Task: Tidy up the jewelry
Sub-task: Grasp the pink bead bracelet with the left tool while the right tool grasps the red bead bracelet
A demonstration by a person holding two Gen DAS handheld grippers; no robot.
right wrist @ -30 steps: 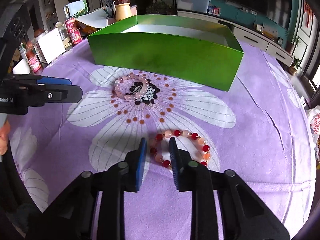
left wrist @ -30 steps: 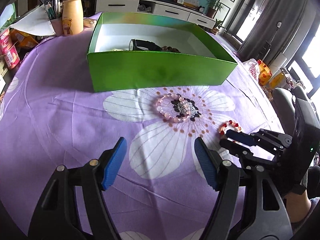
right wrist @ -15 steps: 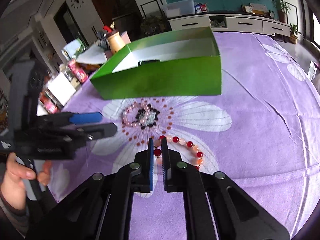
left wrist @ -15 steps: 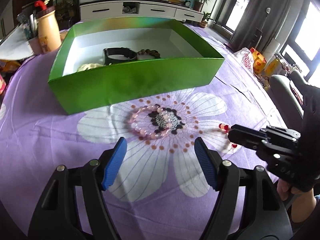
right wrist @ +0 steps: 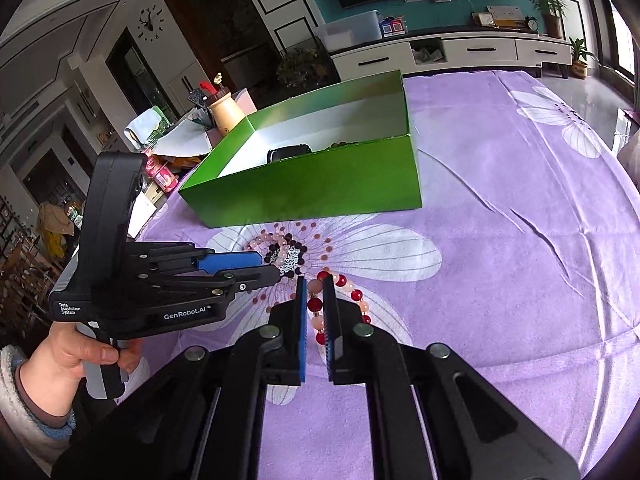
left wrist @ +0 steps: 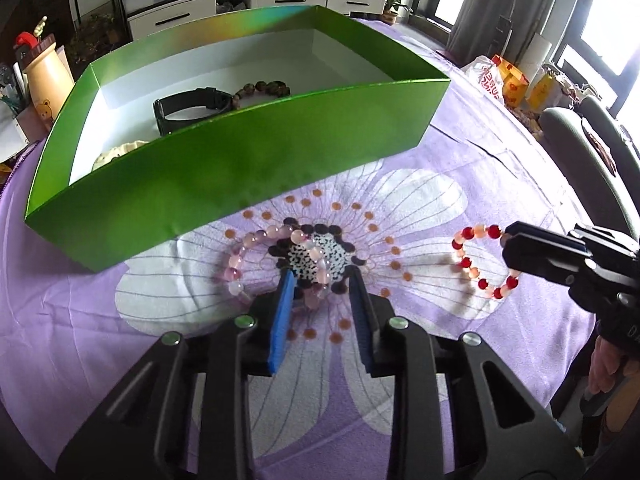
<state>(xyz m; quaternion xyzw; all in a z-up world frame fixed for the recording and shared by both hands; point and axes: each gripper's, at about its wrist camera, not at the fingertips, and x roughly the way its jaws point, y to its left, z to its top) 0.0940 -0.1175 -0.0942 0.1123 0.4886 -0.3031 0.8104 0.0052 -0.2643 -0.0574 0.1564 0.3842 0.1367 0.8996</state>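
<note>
A pink bead bracelet lies on the dark middle of a printed flower in front of the green box. My left gripper straddles its near beads; the jaws are closing, and the pads do not press on them. My right gripper is shut on a red-and-pink bead bracelet, which hangs from its tips at the right, a shadow beneath it. In the box lie a black watch, a brown bead bracelet and a cream piece.
The purple flowered cloth covers the table. A bear-printed cup and clutter stand past the box's left end. A grey chair and bags sit beyond the right edge. A hand holds the left gripper.
My left gripper came forward and down over the pink bracelet and its jaws narrowed. My right gripper shut on the red-and-pink bracelet and rose a little with it.
</note>
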